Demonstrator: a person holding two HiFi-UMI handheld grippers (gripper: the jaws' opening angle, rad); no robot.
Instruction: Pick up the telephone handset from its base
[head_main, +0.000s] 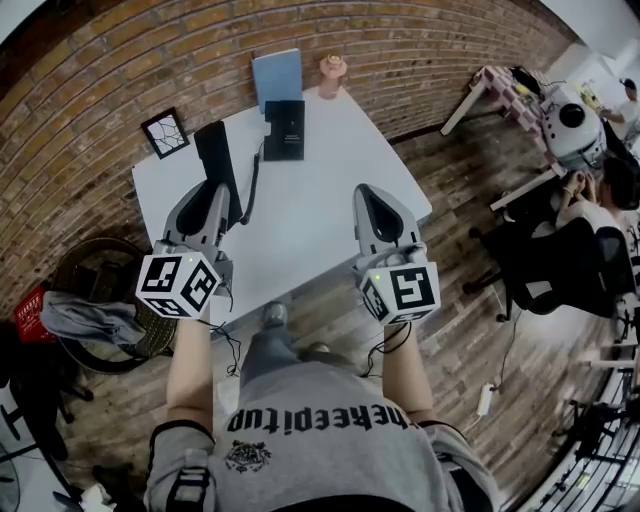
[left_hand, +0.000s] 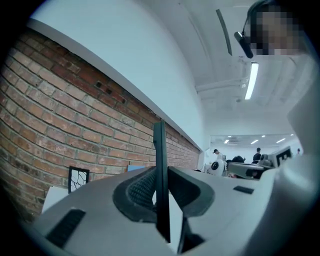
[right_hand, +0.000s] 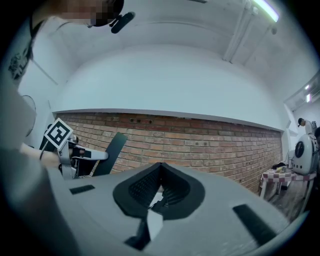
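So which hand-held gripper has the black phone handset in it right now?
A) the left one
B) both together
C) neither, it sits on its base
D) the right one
A: the left hand-held gripper is clamped on the black handset, which stands edge-on between its pads in the left gripper view, while the right hand-held gripper has nothing between its closed jaws.

Office — white desk (head_main: 340, 190), brick wall (head_main: 120, 60)
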